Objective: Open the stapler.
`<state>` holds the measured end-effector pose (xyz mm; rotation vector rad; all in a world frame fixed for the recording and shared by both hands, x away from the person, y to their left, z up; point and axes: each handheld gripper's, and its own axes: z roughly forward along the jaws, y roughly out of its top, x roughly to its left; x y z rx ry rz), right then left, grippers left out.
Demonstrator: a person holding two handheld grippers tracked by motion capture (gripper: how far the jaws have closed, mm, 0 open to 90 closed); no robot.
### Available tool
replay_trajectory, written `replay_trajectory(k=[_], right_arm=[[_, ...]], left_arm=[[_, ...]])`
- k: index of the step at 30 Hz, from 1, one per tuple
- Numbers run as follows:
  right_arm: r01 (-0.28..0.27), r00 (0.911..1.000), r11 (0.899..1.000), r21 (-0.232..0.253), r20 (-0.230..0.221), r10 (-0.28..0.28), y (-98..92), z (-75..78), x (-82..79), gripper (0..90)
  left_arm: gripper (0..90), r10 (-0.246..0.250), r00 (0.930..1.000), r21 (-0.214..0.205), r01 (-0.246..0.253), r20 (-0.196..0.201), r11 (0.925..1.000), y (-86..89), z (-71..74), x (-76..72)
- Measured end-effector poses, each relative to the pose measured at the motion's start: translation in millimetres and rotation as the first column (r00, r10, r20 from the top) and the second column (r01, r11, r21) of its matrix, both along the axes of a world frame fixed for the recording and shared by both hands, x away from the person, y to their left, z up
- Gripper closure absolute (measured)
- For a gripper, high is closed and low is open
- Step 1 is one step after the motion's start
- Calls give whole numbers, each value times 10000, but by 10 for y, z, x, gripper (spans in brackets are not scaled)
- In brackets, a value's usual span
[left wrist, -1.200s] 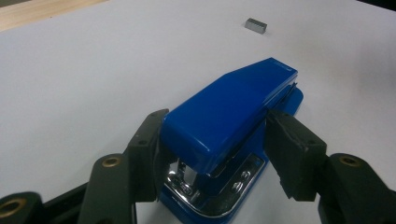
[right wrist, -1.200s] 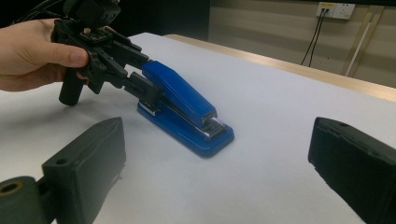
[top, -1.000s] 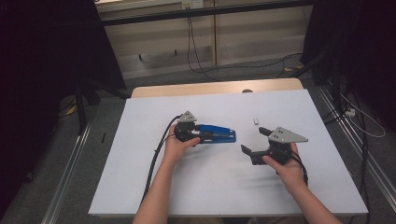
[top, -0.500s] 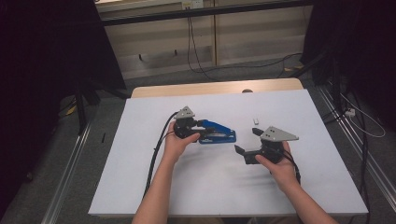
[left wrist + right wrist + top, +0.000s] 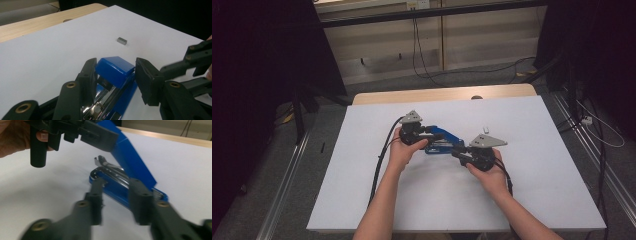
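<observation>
Since a moment ago, my right claw (image 5: 113, 202) slid in, its jaws closing onto the blue plastic stapler's (image 5: 130, 167) base; left claw (image 5: 115, 77) grips its raised lid.

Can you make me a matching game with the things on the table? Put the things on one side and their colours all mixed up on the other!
Things:
1. stapler lid
2. little block lying alone past the stapler
3. big sheet covering the table
4. table edge at the far side

Colours:
A. white
B. light wood
C. blue
D. grey

Pairs: 1-C, 2-D, 3-A, 4-B
</observation>
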<state>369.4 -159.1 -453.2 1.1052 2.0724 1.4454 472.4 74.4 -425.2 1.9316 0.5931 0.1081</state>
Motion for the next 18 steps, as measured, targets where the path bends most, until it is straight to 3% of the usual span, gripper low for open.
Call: replay_trajectory(k=[2,3,7,18], right_arm=[[52,10000,10000,1,-66,-52,30,-3,20,829],[12,9998,9999,138,-218,-9,80,0,67,900],[223,9983,9992,328,-539,-205,169,25,172,900],[539,9948,9980,344,-887,-507,482,-48,352,900]], left_arm=[[538,28,10000,-10,-28,-45,10000,-2,3,-3],[539,55,9999,-64,-56,-110,10000,-4,6,-3],[539,76,9999,-16,-76,-108,10000,-6,11,0],[543,122,9997,-40,-123,-233,9999,-13,27,-5]])
